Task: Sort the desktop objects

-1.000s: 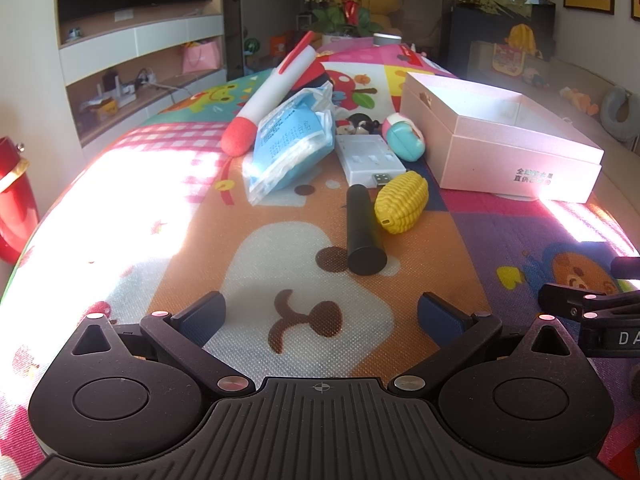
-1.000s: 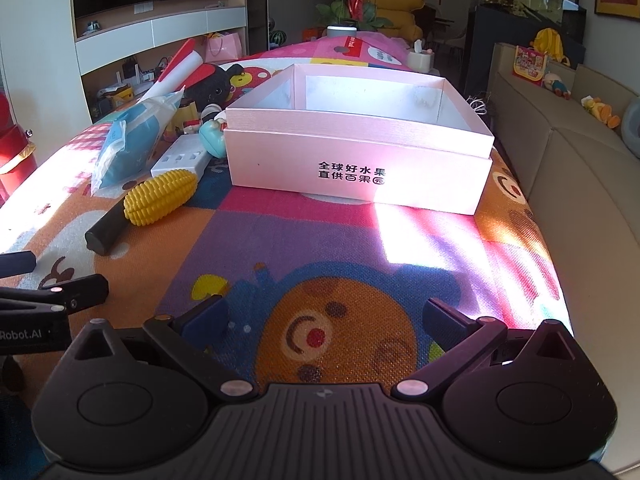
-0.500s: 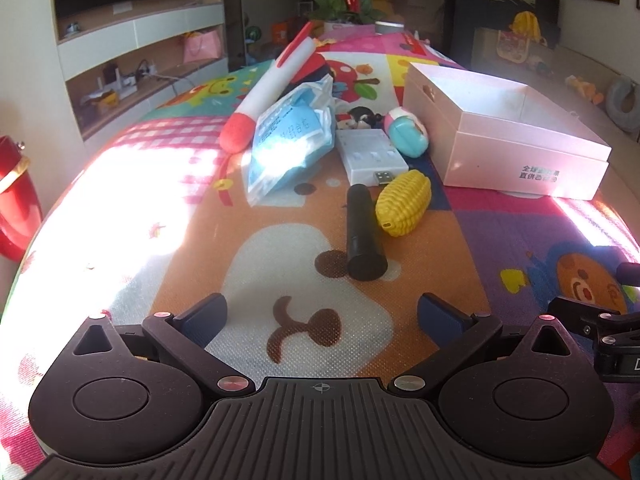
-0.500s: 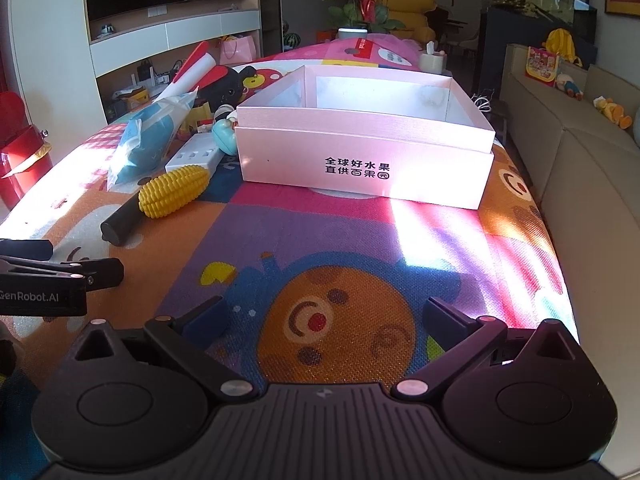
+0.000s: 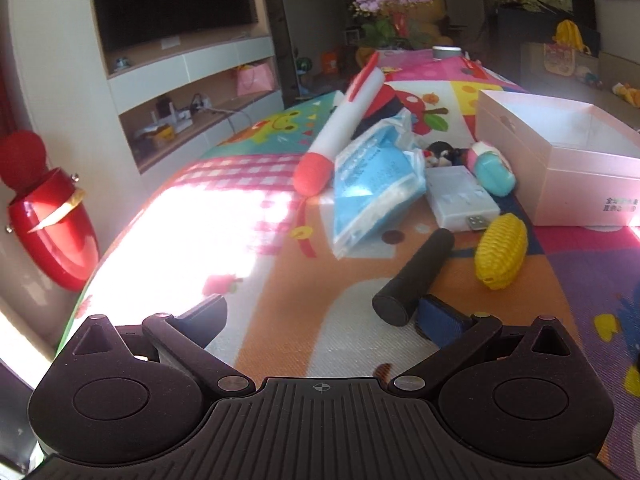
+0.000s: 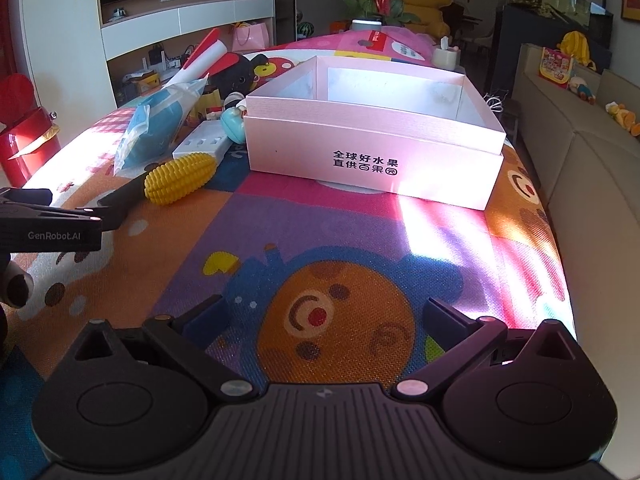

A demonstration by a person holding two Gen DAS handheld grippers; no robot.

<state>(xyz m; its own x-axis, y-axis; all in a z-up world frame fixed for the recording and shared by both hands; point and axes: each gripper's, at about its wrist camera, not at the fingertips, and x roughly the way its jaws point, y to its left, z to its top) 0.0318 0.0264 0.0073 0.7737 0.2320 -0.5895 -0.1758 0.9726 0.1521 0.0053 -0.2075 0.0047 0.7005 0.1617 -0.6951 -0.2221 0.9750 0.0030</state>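
A black cylinder (image 5: 416,276) lies on the colourful mat, its near end just ahead of my left gripper's right finger. A yellow toy corn (image 5: 501,255) lies to its right. Behind are a white power strip (image 5: 460,200), a blue plastic packet (image 5: 372,184), a teal-pink round toy (image 5: 492,166) and a red-white plush pen (image 5: 340,128). An open pink box (image 6: 372,144) stands to the right. My left gripper (image 5: 320,320) is open and empty. My right gripper (image 6: 324,316) is open and empty, well short of the box. The corn (image 6: 178,178) also shows in the right wrist view.
The left gripper's body (image 6: 52,220) shows at the left edge of the right wrist view. A red bin (image 5: 52,224) stands off the table's left edge. A sofa (image 6: 592,168) runs along the right side. A black plush toy (image 6: 240,72) lies behind the packet.
My left gripper has moved forward and swung left, so the black cylinder now lies by its right finger. My right gripper has moved forward a little toward the box.
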